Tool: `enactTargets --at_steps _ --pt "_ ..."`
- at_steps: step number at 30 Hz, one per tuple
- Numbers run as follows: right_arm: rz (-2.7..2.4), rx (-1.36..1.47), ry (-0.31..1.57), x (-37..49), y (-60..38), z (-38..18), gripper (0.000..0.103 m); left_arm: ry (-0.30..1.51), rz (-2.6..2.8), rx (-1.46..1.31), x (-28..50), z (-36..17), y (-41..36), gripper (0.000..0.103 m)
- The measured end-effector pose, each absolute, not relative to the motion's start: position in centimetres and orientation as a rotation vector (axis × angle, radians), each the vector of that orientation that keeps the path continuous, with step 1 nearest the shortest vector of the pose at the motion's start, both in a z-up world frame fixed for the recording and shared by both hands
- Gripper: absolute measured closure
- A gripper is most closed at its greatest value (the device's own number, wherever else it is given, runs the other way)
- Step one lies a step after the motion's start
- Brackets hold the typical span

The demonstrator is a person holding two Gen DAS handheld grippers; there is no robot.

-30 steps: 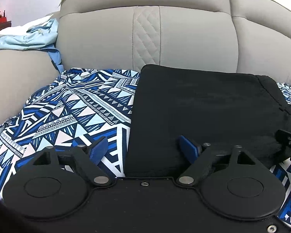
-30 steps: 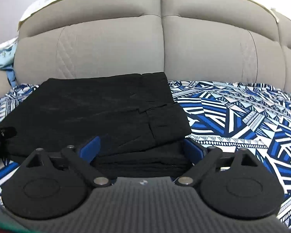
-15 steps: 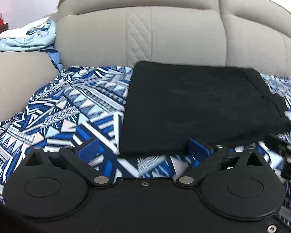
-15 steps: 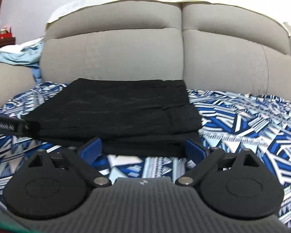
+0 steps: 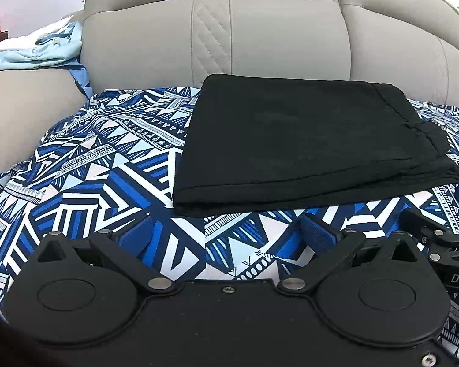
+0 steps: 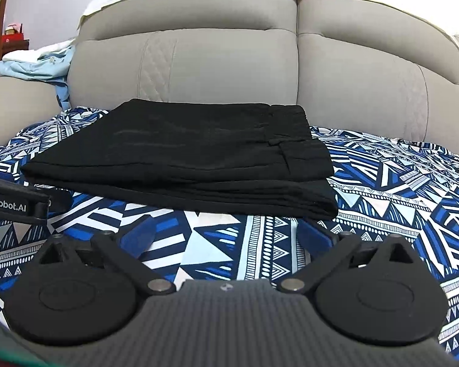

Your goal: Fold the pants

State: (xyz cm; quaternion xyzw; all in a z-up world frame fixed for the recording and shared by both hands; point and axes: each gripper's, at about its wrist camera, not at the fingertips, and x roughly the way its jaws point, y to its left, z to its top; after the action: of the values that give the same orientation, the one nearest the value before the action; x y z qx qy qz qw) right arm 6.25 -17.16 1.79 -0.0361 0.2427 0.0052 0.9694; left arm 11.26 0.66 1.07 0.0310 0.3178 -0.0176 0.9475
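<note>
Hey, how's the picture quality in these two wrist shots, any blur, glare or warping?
Left wrist view: sharp, fisheye bends the sofa back, and the black pants are so dark that folds barely show. Right wrist view: also sharp, with blown-out white along the top edge and layered edges of the pants readable.

The pants are plain black. The cover beneath shows blue, white and black geometric triangles and stripes. The sofa is grey-beige; the crumpled cloth is pale blue.
</note>
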Motion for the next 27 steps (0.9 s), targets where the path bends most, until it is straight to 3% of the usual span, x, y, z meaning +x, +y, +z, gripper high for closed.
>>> enactTargets --at_steps 27 --pt "0.056 -0.064 0.492 6.22 -17.69 1.74 0.0 0.644 -0.057 0.053 11.52 0.92 0.9 0.0"
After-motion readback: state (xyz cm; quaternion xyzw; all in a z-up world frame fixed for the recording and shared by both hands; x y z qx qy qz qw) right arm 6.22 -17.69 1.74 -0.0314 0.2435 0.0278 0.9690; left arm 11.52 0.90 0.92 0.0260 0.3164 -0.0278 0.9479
